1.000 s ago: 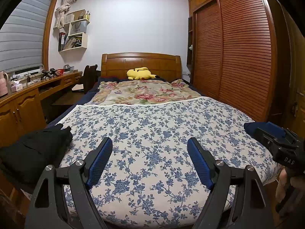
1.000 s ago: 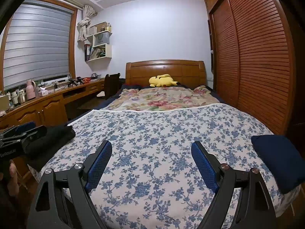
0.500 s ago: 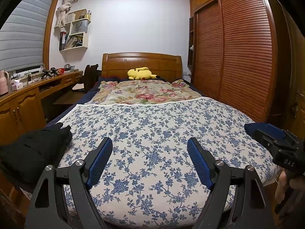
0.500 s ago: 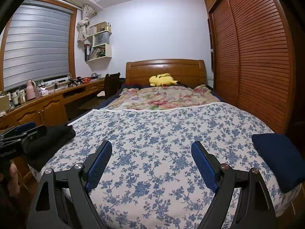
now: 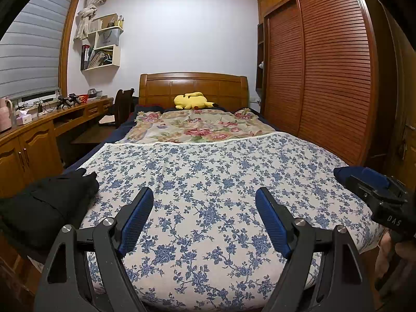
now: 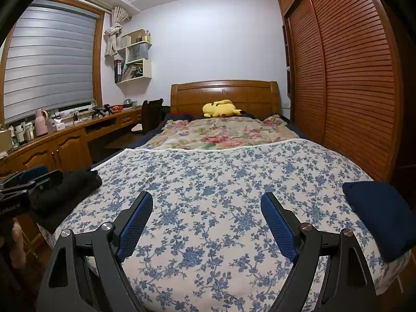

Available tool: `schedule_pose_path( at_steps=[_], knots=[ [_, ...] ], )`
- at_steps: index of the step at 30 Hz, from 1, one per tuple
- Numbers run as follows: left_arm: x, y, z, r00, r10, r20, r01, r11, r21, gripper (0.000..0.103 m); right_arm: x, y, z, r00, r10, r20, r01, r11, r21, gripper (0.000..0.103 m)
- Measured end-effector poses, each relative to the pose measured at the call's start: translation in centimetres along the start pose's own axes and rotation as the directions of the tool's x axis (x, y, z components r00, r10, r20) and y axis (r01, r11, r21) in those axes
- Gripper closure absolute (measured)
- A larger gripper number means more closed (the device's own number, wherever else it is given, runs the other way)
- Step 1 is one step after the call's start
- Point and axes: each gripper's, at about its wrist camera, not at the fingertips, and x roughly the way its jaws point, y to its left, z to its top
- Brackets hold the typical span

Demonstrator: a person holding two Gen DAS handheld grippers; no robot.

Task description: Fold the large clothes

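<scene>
A big bed with a blue-flower cover [image 5: 208,171] fills the middle of both views. At the left edge lies a black garment [image 5: 44,202] (bunched up), and a folded navy one [image 6: 382,213] sits at the right. The left gripper [image 5: 204,195] and right gripper [image 6: 206,197] hang low in front, jaws spread wide, holding nothing. A yellow plush toy [image 5: 192,100] rests far back.

Right claw [image 6: 206,200] open over floral bedspread [image 6: 208,182], black garment [image 6: 67,184] left, navy cushion [image 6: 379,215] right

Nothing has changed: both grippers hang open as before over the blue-flowered bedspread [image 5: 208,182]
</scene>
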Motion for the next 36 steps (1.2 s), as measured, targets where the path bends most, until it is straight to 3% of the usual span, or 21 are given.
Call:
schedule_pose_path(
  at_steps=[36],
  knots=[
    [0.01, -0.02, -0.07, 1.0, 0.004, -0.001, -0.004, 1.0, -0.001, 0.022, -0.03, -0.1, -0.32, 1.0, 0.001, 0.004, -0.001, 1.0, 0.01, 0.017]
  ],
)
